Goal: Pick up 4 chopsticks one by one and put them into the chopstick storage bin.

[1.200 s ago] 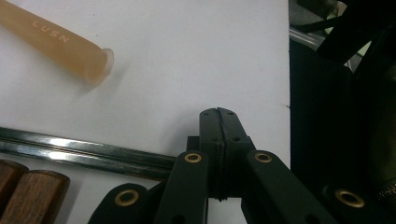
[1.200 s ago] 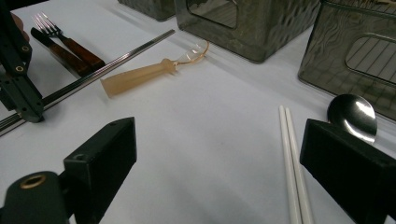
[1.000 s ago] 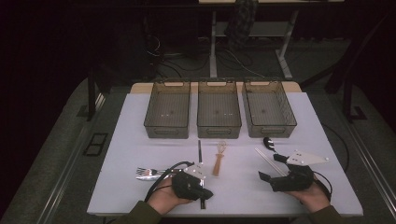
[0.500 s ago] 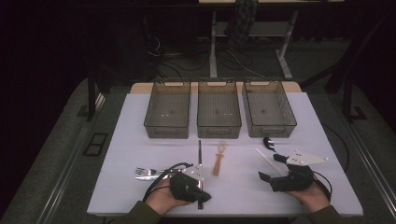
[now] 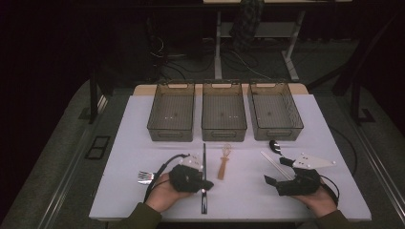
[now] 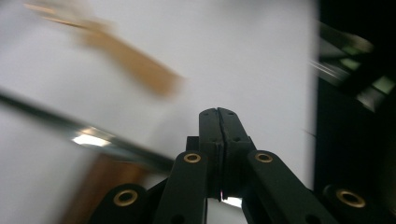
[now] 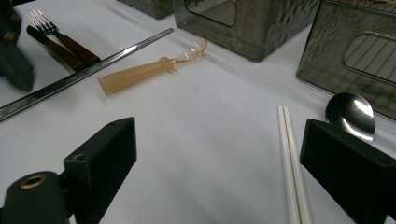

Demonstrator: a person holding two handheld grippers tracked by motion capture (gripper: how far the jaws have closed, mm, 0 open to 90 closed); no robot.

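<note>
My left gripper (image 5: 208, 183) lies low over the white table near its front edge, against a long metal bar (image 5: 204, 162). Its jaws (image 6: 218, 113) are pressed together with nothing between them. That bar (image 6: 93, 138) and a tan-handled little whisk (image 6: 135, 65) look blurred in the left gripper view. My right gripper (image 5: 277, 171) rests at the front right, jaws wide apart and empty (image 7: 217, 135). Ahead of it lie two white chopsticks (image 7: 289, 158), a metal spoon (image 7: 350, 114), the whisk (image 7: 140, 72) and the bar (image 7: 84, 74).
Three dark mesh bins (image 5: 171, 114) (image 5: 224, 113) (image 5: 274, 113) stand in a row at the back of the table. A wood-handled fork (image 5: 144, 176) lies left of my left hand. A cable (image 5: 160, 174) loops off the left gripper. The floor beyond is dark.
My left gripper has shifted slightly away from the front edge, along the metal bar. The right gripper and the utensils have stayed where they were.
</note>
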